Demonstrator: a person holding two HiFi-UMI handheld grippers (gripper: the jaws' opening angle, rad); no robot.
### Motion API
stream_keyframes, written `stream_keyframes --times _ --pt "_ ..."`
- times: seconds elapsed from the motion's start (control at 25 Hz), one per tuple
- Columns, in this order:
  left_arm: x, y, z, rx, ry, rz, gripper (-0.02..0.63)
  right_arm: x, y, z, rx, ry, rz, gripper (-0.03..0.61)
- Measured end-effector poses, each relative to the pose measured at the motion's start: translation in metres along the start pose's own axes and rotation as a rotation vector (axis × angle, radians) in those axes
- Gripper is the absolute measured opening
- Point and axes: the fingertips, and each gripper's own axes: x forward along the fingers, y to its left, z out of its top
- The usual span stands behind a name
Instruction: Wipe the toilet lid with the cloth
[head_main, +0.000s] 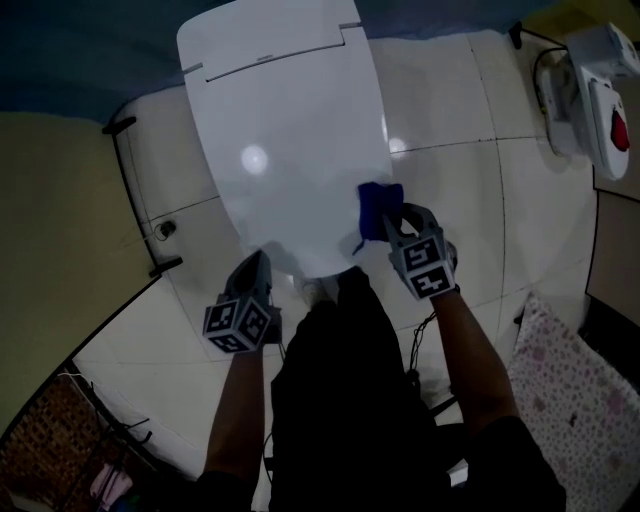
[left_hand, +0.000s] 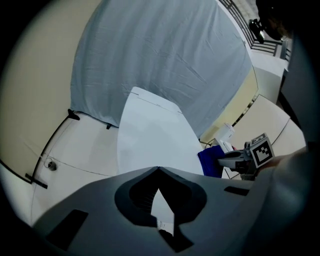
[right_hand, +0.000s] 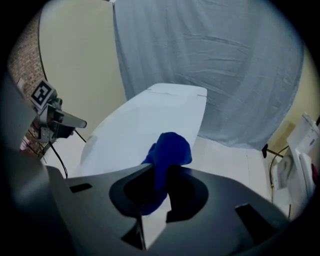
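The white toilet lid (head_main: 285, 140) is closed and lies straight ahead of me. A blue cloth (head_main: 377, 205) rests bunched on the lid's front right edge, and my right gripper (head_main: 388, 222) is shut on it. In the right gripper view the cloth (right_hand: 170, 149) sticks up between the closed jaws of the right gripper (right_hand: 161, 167), with the lid (right_hand: 145, 122) behind it. My left gripper (head_main: 262, 260) hovers at the lid's front left edge, shut and holding nothing. In the left gripper view its own jaws (left_hand: 157, 168) meet at the tip above the lid (left_hand: 150, 137), and the cloth (left_hand: 210, 161) shows at right.
A grey curtain (left_hand: 160, 55) hangs behind the toilet. A white wall unit with a red part (head_main: 592, 95) is at the far right, with a floral mat (head_main: 575, 395) nearer me. Black pipe brackets (head_main: 160, 265) run along the tiled floor on the left. My dark-clothed legs (head_main: 340, 380) stand between the arms.
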Motion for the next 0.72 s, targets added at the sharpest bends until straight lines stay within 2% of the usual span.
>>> stream_keyframes --times 0.12,0.24,0.52,0.64,0.72 --pt "-0.018 0.015 -0.001 -0.056 -0.031 0.032 -0.009 -0.017 0.023 0.033 -0.097 -0.072 0.011 0.058" --pt "-0.046 0.031 0.0 -0.063 -0.039 0.056 -0.009 -0.029 0.066 0.068 -0.186 -0.141 0.047 0.058" --pt "-0.11 0.055 0.001 -0.026 -0.074 0.113 -0.009 -0.033 0.205 0.11 -0.114 -0.222 0.33 0.058" --pt "-0.127 0.068 -0.013 -0.046 -0.086 0.136 -0.009 -0.018 0.249 0.102 -0.073 -0.201 0.42 0.058" --pt "-0.13 0.08 -0.027 -0.074 -0.082 0.152 -0.009 0.001 0.263 0.087 -0.091 -0.168 0.423 0.058"
